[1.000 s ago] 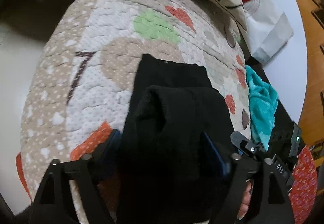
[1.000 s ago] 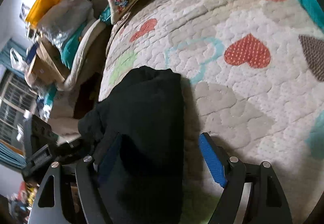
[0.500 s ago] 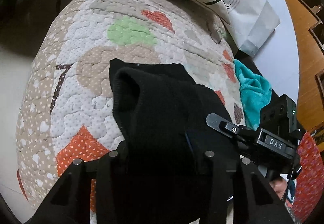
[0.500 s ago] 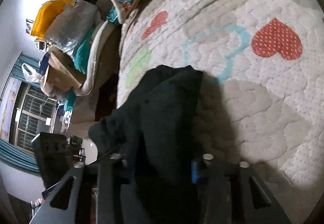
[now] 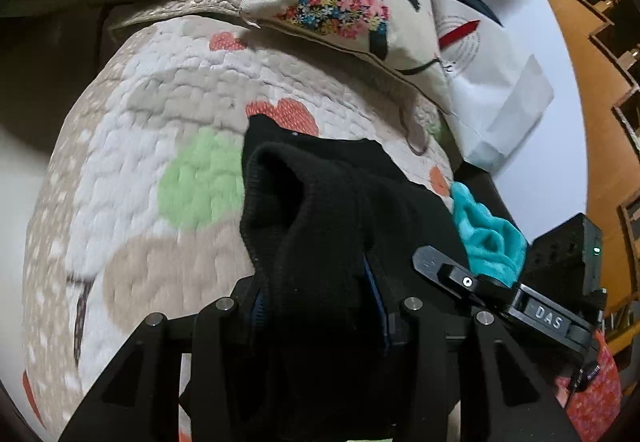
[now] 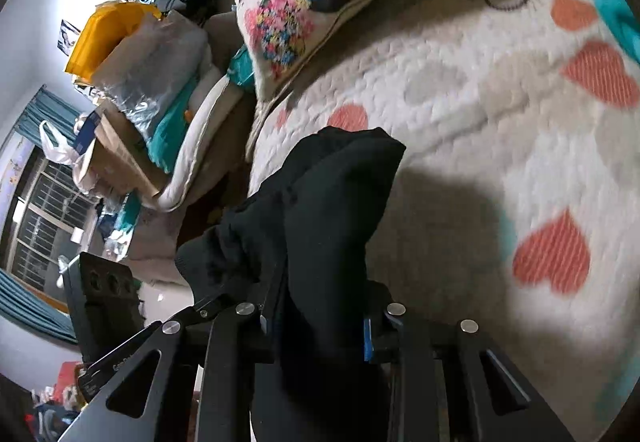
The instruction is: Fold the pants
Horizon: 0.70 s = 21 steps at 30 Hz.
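The black pants (image 5: 340, 210) lie bunched on a quilted bedspread (image 5: 168, 90) with hearts and coloured patches. My left gripper (image 5: 318, 306) is shut on a thick fold of the black fabric, which hides the blue pads. In the right wrist view my right gripper (image 6: 320, 322) is also shut on the black pants (image 6: 332, 202), lifting that edge off the bedspread (image 6: 480, 122). The right gripper's body shows in the left wrist view (image 5: 520, 302), close beside the left one. The far end of the pants rests on the bedspread.
A floral pillow (image 5: 352, 6) lies at the head of the bed, also seen in the right wrist view (image 6: 320, 2). A teal cloth (image 5: 488, 238) and a white bag (image 5: 492, 82) sit at the right. Boxes and bags (image 6: 132, 82) are piled beside the bed.
Both grippers went from open around the pants to shut on the black fabric, then moved toward the pillow, carrying the gripped edge over the rest of the pants.
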Motion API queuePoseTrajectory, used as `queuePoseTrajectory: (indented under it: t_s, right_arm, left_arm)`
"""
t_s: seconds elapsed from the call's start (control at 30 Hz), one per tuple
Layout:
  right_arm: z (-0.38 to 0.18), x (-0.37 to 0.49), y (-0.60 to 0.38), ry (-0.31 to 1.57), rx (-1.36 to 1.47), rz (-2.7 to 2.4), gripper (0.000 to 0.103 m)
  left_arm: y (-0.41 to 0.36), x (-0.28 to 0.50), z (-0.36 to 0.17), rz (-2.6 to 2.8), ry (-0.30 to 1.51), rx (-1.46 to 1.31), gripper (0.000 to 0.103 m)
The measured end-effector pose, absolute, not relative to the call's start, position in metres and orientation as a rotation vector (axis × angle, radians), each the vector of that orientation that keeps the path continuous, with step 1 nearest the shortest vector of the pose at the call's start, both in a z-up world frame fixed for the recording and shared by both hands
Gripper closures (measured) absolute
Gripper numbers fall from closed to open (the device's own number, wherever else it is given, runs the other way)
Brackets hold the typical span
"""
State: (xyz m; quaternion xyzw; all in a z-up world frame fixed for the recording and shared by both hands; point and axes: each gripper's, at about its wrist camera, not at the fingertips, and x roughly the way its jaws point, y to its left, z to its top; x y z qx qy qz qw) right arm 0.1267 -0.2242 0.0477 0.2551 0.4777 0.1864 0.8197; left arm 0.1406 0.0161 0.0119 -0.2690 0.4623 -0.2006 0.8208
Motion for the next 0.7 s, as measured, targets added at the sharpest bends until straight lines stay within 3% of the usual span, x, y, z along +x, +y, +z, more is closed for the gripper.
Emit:
queuePoseTrajectory:
  t_s: [0.17, 0.23, 0.5, 0.57, 0.7]
  right_arm:
    - [0.024, 0.151, -0.225, 1.069, 0.474, 0.314, 0.072]
    - [0.014, 0.153, -0.225, 1.081, 0.426, 0.254, 0.063]
    - [0.032, 0.115, -0.231, 1.03, 0.333, 0.223, 0.055]
    - [0.036, 0.093, -0.227, 1.011, 0.269, 0.216, 0.052]
    - [0.027, 0.065, -0.221, 1.004, 0.196, 0.165, 0.035]
  left_arm:
    - [0.013, 0.166, -0.013, -0.342, 1.037, -0.492, 0.058]
    - [0.015, 0.167, -0.017, -0.335, 1.042, -0.494, 0.052]
    - [0.039, 0.16, -0.015, -0.282, 1.042, -0.582, 0.051]
    - [0.038, 0.156, -0.014, -0.243, 1.044, -0.543, 0.045]
    - [0.041, 0.154, -0.018, -0.214, 1.063, -0.563, 0.037]
